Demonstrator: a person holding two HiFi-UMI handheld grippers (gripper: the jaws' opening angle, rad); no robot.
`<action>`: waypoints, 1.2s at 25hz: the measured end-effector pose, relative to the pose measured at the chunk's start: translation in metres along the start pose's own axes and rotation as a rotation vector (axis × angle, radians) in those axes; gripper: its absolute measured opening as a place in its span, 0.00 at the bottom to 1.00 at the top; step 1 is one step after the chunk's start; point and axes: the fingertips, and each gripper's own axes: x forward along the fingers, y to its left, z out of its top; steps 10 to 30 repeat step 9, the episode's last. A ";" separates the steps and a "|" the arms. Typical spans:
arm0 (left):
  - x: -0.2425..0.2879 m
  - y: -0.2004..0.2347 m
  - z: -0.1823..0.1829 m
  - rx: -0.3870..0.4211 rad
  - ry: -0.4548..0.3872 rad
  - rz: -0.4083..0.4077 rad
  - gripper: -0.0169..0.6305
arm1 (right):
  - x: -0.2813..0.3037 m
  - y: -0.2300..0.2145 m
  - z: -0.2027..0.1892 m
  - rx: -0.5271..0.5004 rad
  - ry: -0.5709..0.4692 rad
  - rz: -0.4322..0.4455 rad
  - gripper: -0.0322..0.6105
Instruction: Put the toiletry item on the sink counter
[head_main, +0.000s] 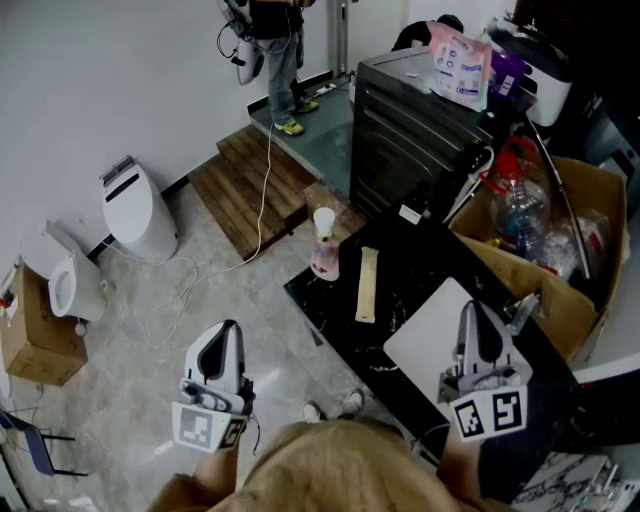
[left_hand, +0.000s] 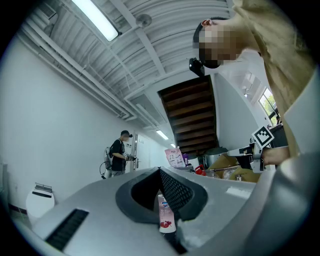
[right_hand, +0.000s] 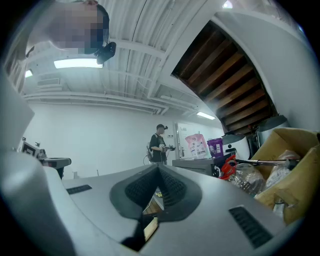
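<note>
A toiletry bottle (head_main: 324, 245) with a white cap and pink lower part stands upright on the near left corner of the black counter (head_main: 410, 265). My left gripper (head_main: 228, 330) hangs over the floor, well short of the bottle, shut and holding nothing. In the left gripper view the bottle (left_hand: 166, 215) shows far off through the slit under the closed jaws of the left gripper (left_hand: 160, 172). My right gripper (head_main: 472, 310) is above a white board (head_main: 430, 335) on the counter, shut and empty. The right gripper (right_hand: 158, 170) points towards a wooden strip (right_hand: 150, 227).
The wooden strip (head_main: 367, 284) lies right of the bottle. A cardboard box (head_main: 560, 250) of plastic bottles stands at the right, with a black cabinet (head_main: 400, 120) and pink package (head_main: 458, 64) behind. Two white toilets (head_main: 138, 210) and wooden steps (head_main: 250, 190) are on the floor. A person (head_main: 272, 50) stands far back.
</note>
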 end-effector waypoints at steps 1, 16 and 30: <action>0.000 0.000 0.000 0.001 -0.001 0.000 0.03 | 0.000 0.000 0.000 0.001 0.001 0.000 0.05; -0.012 0.008 -0.017 0.041 0.070 0.043 0.03 | -0.002 0.001 0.000 0.005 0.001 0.010 0.05; -0.012 0.008 -0.017 0.041 0.070 0.043 0.03 | -0.002 0.001 0.000 0.005 0.001 0.010 0.05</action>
